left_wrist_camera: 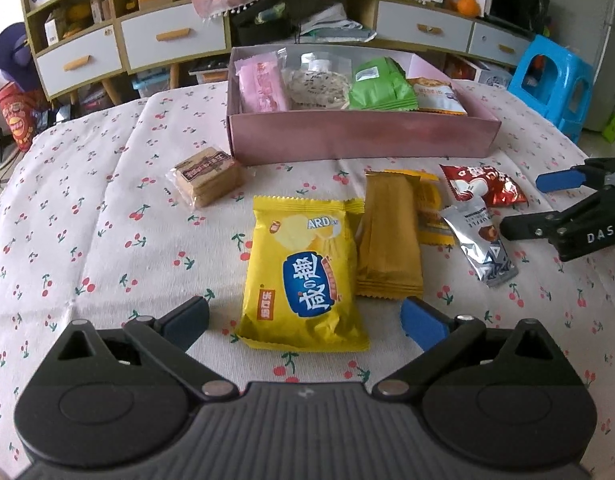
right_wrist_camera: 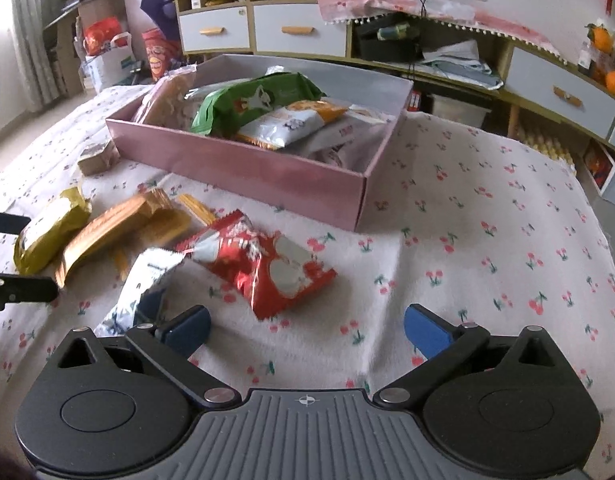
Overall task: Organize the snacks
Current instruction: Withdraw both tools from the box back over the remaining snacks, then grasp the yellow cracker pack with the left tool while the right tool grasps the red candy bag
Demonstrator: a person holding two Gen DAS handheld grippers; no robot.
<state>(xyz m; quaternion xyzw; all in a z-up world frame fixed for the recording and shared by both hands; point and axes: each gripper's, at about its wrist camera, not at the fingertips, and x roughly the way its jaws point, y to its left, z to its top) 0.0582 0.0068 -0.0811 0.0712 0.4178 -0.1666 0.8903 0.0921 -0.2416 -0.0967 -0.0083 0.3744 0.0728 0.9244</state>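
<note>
A pink box [left_wrist_camera: 359,136] [right_wrist_camera: 243,168] holds several snack packs. Loose on the cherry-print cloth lie a yellow cracker bag [left_wrist_camera: 303,272] [right_wrist_camera: 47,232], golden-brown packs [left_wrist_camera: 389,236] [right_wrist_camera: 115,224], a red bag [left_wrist_camera: 483,184] [right_wrist_camera: 267,264], a silver pack [left_wrist_camera: 481,240] [right_wrist_camera: 143,284] and a clear biscuit pack [left_wrist_camera: 205,178] [right_wrist_camera: 97,158]. My left gripper [left_wrist_camera: 303,320] is open and empty, its fingers either side of the yellow bag's near end. My right gripper [right_wrist_camera: 305,330] [left_wrist_camera: 523,204] is open and empty, just short of the red bag.
The cloth-covered table [right_wrist_camera: 487,240] drops off at the left and right. Behind stand a drawer cabinet [left_wrist_camera: 171,36] and shelving; a blue plastic stool [left_wrist_camera: 551,80] is at the far right.
</note>
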